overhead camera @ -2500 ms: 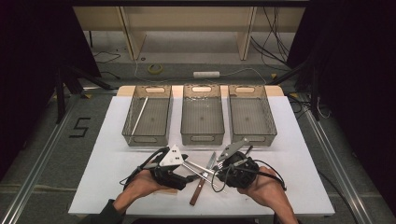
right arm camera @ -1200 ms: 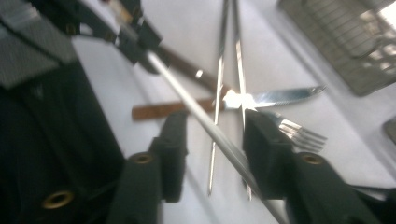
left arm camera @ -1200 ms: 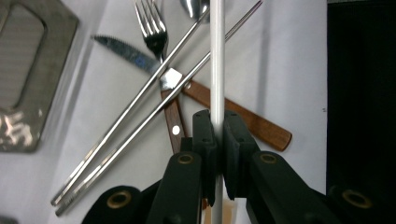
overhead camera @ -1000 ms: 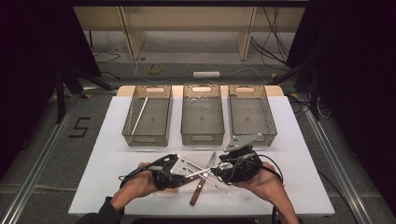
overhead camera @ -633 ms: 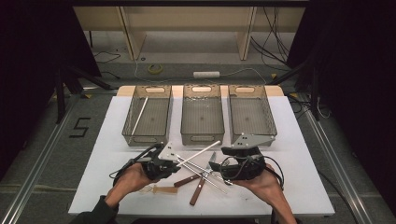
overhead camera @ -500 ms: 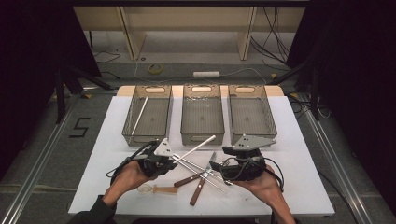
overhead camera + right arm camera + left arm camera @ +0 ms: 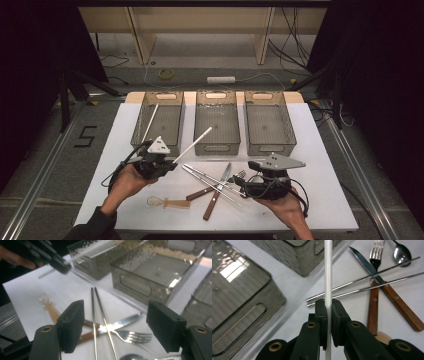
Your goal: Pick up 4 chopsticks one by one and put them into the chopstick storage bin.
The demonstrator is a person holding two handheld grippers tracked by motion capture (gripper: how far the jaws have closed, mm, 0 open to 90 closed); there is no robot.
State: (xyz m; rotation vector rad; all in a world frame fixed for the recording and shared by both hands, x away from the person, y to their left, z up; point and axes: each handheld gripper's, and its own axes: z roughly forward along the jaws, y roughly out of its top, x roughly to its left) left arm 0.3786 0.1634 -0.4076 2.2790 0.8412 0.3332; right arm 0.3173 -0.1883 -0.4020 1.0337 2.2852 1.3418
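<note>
White surface (image 7: pixel 125 200) carries three smoky clear bins in a far row: left bin (image 7: pixel 159 122) with a white stick inside, middle bin (image 7: pixel 217 122), right bin (image 7: pixel 266 123). Near the middle lies a heap of cutlery: two wooden-handled knives (image 7: pixel 215 192), two steel chopsticks (image 7: pixel 210 181), a fork (image 7: pixel 239 175), and a small clear spoon (image 7: pixel 162 202) to the left. Left tongs (image 7: pixel 167 164) are clamped tight on a white chopstick (image 7: pixel 192 145) that slants toward the middle bin. Right tongs (image 7: pixel 115 328) hover over the heap, jaws wide and just opening further, gripping nothing.
</note>
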